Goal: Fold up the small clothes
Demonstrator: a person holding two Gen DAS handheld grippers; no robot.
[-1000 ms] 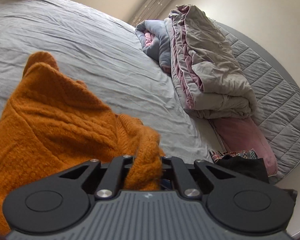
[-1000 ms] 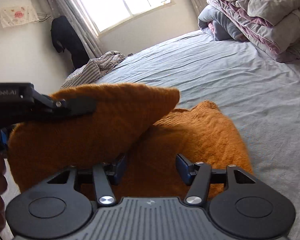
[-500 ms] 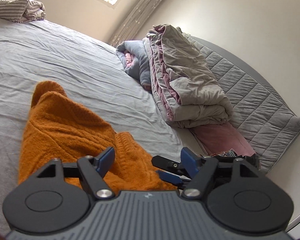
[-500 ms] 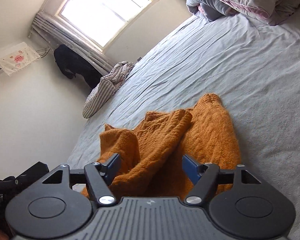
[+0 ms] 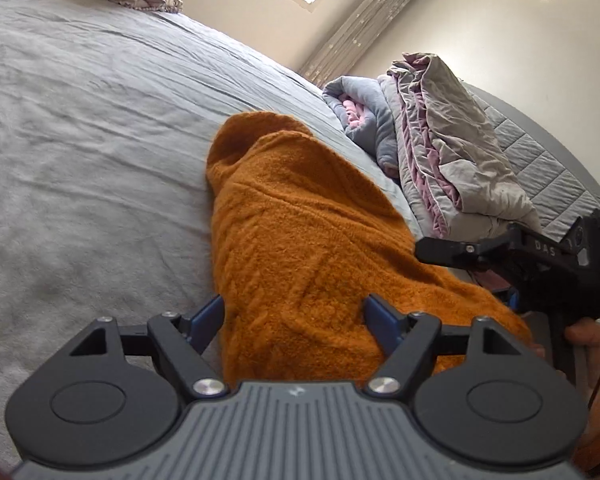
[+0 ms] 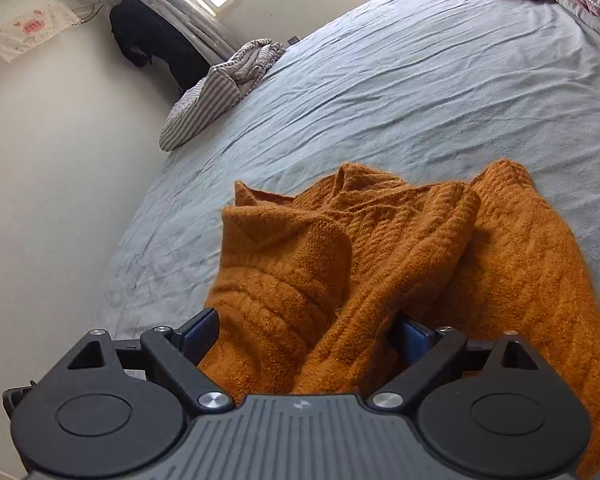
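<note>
Now the orange knit sweater (image 6: 400,264) lies bunched on the grey bedsheet (image 6: 400,92), near the bed's near edge. Both tools are spread wide and hold nothing: the left gripper (image 5: 294,320) straddles a thick fold, and the right gripper (image 6: 306,330) brackets rumpled layers, likely placed to seize fresh edges. A folded duvet (image 5: 452,152) sits far right.

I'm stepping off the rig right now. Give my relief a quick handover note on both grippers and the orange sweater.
Left gripper: open, fingers either side of the orange knitted sweater, not clamped.
Right gripper: open, straddling bunched knit, holding nothing.
Sweater lies rumpled on the grey bed sheet, layers overlapping unevenly.
Done: rough gathering only.
Left: flatten it, then make clean folds.
</note>
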